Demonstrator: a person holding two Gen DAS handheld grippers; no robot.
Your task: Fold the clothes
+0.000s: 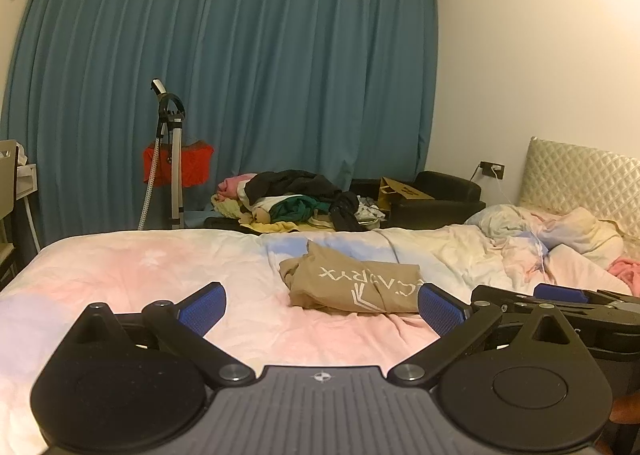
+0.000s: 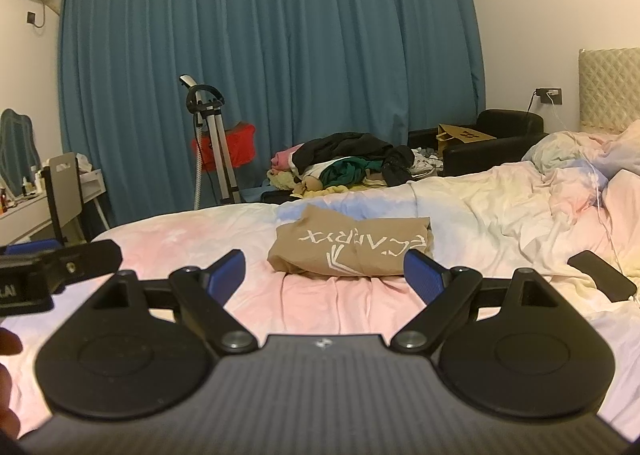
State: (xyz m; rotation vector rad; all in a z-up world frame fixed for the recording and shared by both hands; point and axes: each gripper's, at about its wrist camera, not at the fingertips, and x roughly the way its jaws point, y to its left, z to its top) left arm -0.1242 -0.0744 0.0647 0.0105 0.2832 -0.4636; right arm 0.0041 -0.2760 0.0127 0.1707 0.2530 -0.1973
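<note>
I hold the left gripper (image 1: 322, 309) and the right gripper (image 2: 324, 277) side by side, low over the bed (image 1: 120, 275), each with its jaws spread wide and nothing between the blue pads (image 1: 204, 309). The tan shirt (image 2: 352, 251) lies folded on the pastel bedsheet just ahead of both grippers, white lettering up, apart from either gripper. Beyond the bed's far edge a pile of clothes (image 1: 300, 199) lies before the teal curtain (image 1: 240, 75), beside a black armchair (image 2: 500, 135).
</note>
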